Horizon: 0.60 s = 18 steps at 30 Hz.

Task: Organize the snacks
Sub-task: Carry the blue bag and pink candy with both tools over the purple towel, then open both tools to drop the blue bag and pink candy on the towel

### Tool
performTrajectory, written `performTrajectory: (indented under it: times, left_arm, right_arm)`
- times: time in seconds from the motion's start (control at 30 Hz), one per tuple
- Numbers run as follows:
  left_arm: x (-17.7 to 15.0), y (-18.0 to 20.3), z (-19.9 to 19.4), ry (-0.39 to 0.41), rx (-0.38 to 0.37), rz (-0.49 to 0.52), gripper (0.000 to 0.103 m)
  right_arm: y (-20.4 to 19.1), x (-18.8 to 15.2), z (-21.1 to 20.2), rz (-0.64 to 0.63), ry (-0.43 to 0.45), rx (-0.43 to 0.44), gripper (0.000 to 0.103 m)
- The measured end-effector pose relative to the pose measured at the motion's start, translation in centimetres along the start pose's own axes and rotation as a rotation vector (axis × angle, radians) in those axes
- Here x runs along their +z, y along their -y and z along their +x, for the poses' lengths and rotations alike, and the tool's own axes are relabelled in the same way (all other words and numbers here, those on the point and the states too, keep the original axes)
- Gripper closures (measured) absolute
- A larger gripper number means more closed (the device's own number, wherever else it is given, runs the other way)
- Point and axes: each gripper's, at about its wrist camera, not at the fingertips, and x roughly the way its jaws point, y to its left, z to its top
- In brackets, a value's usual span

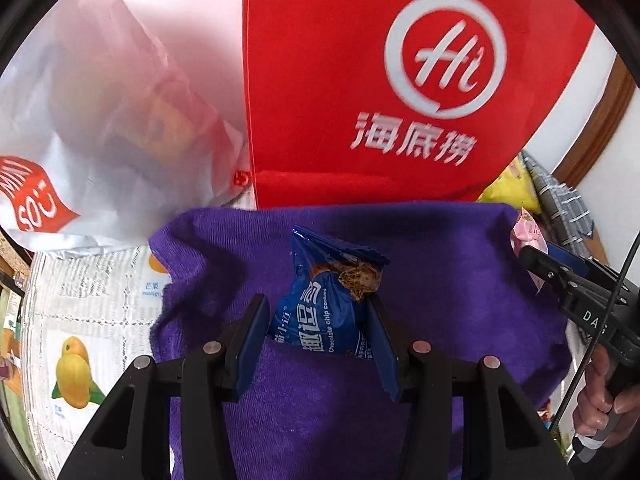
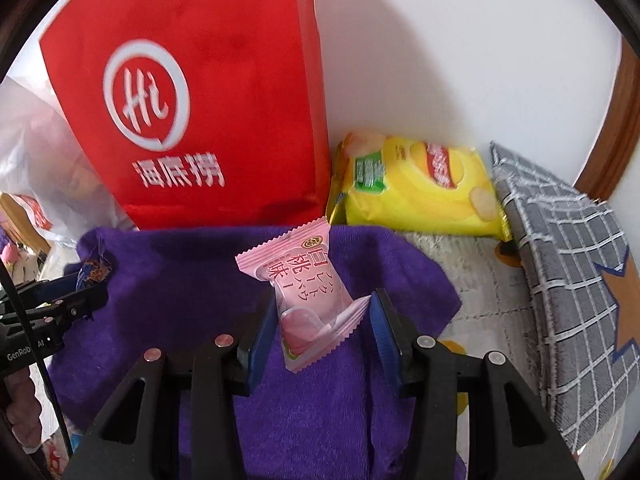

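Grip state, left hand-held gripper: blue pads pressed on both sides of a blue cookie packet, lower centre of the left wrist frame. Packet glossy, crumpled at its top seal, white lettering reading "Chocolate chip cookies", cookie picture on the front.

Right hand-held gripper: a pink snack packet sits between the pads, touching the left pad; its serrated corner reaches toward the right pad, contact there unclear. Packet pale pink, zigzag-cut ends, white and red characters, tilted left.

Both packets are held above a purple towel spread on the surface. Behind the towel, upper centre: red bag with white round logo. Upper left: white plastic bag. Right wrist view, centre right: yellow chip bag beside a grey checked cloth.
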Motion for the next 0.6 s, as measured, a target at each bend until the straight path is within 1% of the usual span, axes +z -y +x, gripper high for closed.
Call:
performTrajectory:
  times: [0.17, 0.43, 0.6]
  left_arm:
    - [-0.3, 0.2, 0.9, -0.023, 0.010, 0.013, 0.056]
    - [-0.5, 0.3, 2.5, -0.068, 0.033, 0.005, 0.055]
    - [-0.4, 0.5, 3.0, -0.083, 0.031, 0.003, 0.054]
  right_arm:
    - [0.1, -0.3, 1.6, -0.022, -0.044, 0.004, 0.057]
    - [-0.5, -0.9, 2.4, -0.041, -0.072, -0.005, 0.055]
    - [-0.9, -1.1, 2.7, -0.058, -0.078, -0.006, 0.053]
